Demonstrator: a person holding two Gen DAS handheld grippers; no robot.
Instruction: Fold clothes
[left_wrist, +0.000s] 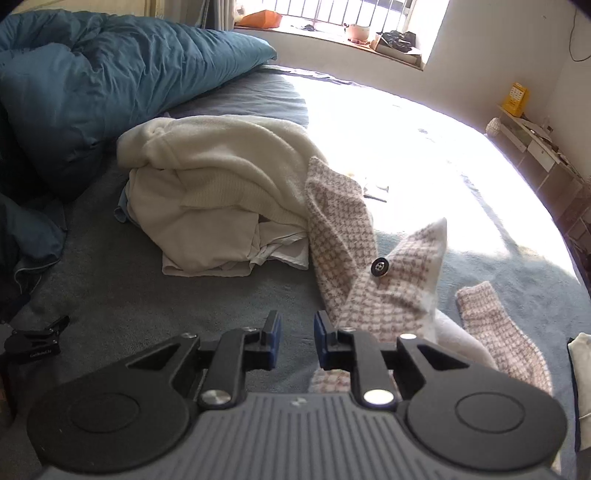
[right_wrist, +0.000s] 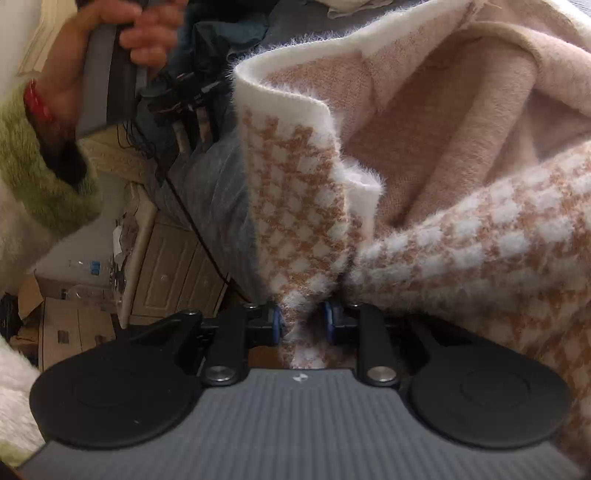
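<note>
The right gripper is clamped on a fold of the houndstooth cardigan, whose pink-and-white knit bunches between the blue pads and spreads up and to the right. The left gripper holds nothing, its jaws a little apart above the grey bedsheet, with the cardigan just beside its right finger. Beyond lie a cream pile of clothes and a teal duvet.

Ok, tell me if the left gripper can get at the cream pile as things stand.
Probably yes. The left gripper holds nothing between its pads, and only bare grey bedding lies between it and the cream pile. The checked jacket rises to the right of that path, not across it.
</note>
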